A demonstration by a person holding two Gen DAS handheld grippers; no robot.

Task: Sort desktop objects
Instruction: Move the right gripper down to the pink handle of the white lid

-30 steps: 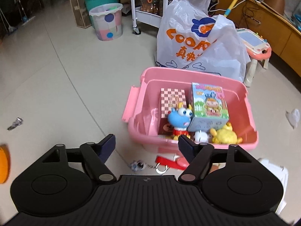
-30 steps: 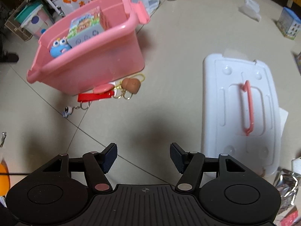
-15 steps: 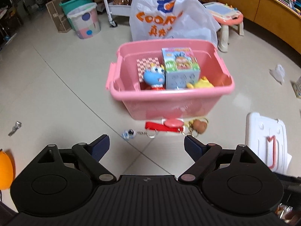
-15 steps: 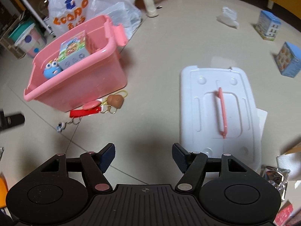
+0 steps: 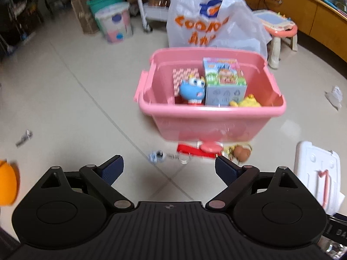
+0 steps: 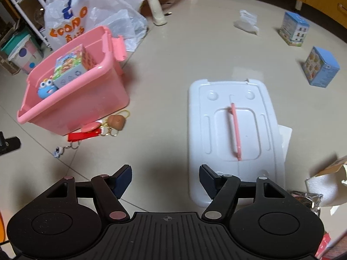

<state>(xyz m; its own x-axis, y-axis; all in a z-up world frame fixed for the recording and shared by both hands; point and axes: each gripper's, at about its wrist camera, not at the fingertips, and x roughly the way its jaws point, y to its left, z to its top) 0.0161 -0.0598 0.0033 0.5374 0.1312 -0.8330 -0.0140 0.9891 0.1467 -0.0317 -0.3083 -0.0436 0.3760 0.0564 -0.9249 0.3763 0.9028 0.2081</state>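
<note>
- Pink bin (image 5: 208, 125) stands on the tiled floor (image 5: 65, 99), lid off, ahead of the left gripper (image 5: 169, 169) and up to the left in the right wrist view.
- Inside the bin sit a blue big-eyed figure (image 5: 193, 90), a colourful toy box (image 5: 224, 82) just beside it, a checked pink card (image 5: 184, 75) behind the figure, and a yellow plush toy (image 5: 245, 103) against the near wall.
- Left gripper's jaws are opening, with only bare floor between them; they hold nothing.
- Keychains lie on the floor at the foot of the bin's near wall: a red strap (image 5: 195, 150) with a pink oval tag (image 5: 211, 147), a brown potato-shaped charm (image 5: 241, 153) on gold rings, and a small blue-and-white charm (image 5: 156, 156) on a chain, a little apart to the left.
- Right gripper (image 6: 165, 178) has its jaws spread wide and empty, above the floor; its right pad lies over the near left corner of the white lid (image 6: 234, 134).
- White lid lies flat, pink handle (image 6: 236, 130) up, well apart from the bin.
- Two blue boxes (image 6: 321, 67) stand on the floor beyond the lid.
- White plastic bag (image 5: 212, 23) with orange lettering slumps behind the bin.
</note>
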